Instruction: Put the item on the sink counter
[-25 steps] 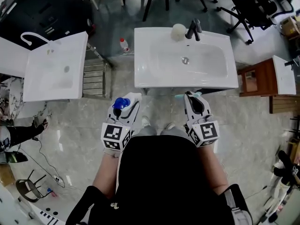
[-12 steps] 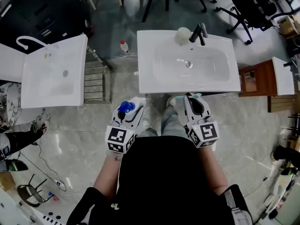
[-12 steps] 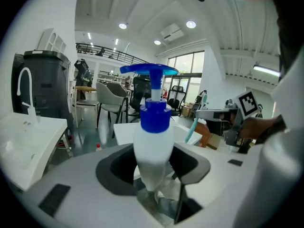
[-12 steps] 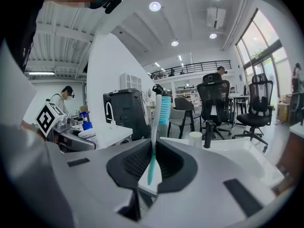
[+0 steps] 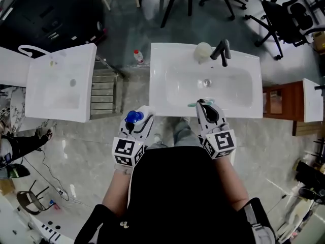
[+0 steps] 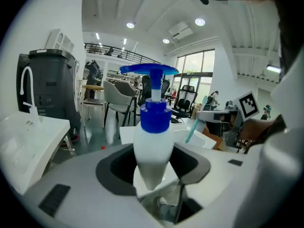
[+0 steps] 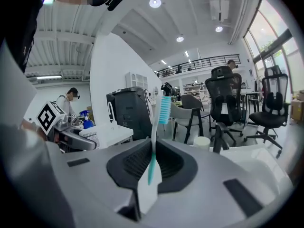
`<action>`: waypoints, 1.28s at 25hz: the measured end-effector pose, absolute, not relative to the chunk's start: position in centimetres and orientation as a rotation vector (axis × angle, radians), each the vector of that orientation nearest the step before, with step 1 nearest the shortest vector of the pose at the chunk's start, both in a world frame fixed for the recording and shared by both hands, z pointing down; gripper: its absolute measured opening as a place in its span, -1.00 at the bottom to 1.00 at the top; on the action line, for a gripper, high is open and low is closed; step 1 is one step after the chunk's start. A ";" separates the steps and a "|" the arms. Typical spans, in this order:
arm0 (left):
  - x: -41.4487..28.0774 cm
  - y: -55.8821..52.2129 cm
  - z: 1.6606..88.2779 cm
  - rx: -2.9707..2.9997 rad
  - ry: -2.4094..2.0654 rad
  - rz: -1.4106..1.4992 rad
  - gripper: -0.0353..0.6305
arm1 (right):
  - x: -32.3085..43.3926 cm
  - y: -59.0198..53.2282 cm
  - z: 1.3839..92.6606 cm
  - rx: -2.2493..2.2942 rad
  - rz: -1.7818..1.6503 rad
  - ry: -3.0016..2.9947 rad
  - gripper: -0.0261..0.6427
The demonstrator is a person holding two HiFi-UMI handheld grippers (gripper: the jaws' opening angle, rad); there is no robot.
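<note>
A white pump bottle with a blue top point(image 5: 133, 117) stands upright between the jaws of my left gripper point(image 5: 136, 120), which is shut on it, just short of the middle sink's front edge. In the left gripper view the pump bottle point(image 6: 152, 141) fills the centre. My right gripper point(image 5: 205, 105) is shut on a teal toothbrush point(image 5: 194, 104) and hangs over the front rim of the white sink counter point(image 5: 158, 65). The toothbrush point(image 7: 159, 118) stands upright with its bristles at the top. A pale cup point(image 5: 203, 51) and a black faucet point(image 5: 222, 50) stand at the back of the counter.
A second white sink point(image 5: 61, 80) stands at the left, with a metal rack point(image 5: 104, 88) between the two. A small red-capped bottle point(image 5: 137, 56) is on the floor behind the rack. A wooden cabinet point(image 5: 277, 101) is at the right and office chairs point(image 5: 284, 14) are beyond.
The person has stepped toward the middle sink. Both grippers have come up to its front edge, and the right one now reaches over the rim. Both grips are unchanged.
</note>
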State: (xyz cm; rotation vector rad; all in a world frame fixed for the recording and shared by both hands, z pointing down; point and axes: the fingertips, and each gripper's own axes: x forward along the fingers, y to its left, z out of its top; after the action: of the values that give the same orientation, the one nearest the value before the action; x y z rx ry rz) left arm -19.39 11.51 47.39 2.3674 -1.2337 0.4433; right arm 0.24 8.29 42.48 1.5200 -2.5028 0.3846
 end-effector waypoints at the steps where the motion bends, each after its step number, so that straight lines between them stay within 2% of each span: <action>1: -19.0 10.9 47.4 2.361 -1.246 0.445 -0.25 | 0.5 7.5 42.6 1.503 0.388 -2.512 -0.78; 20: -12.5 3.8 46.9 2.184 -1.486 0.511 -0.25 | 6.3 -2.4 43.5 1.288 0.477 -2.687 -0.78; 32: -13.1 -0.9 48.7 2.184 -1.451 0.568 -0.25 | 8.3 -3.9 45.0 1.399 0.553 -2.636 -0.78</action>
State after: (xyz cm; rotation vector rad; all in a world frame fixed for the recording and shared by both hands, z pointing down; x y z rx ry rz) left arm -13.06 -0.94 48.73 2.1841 -1.4508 0.5682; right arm 8.33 -3.89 45.02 1.3988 -2.6359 0.5529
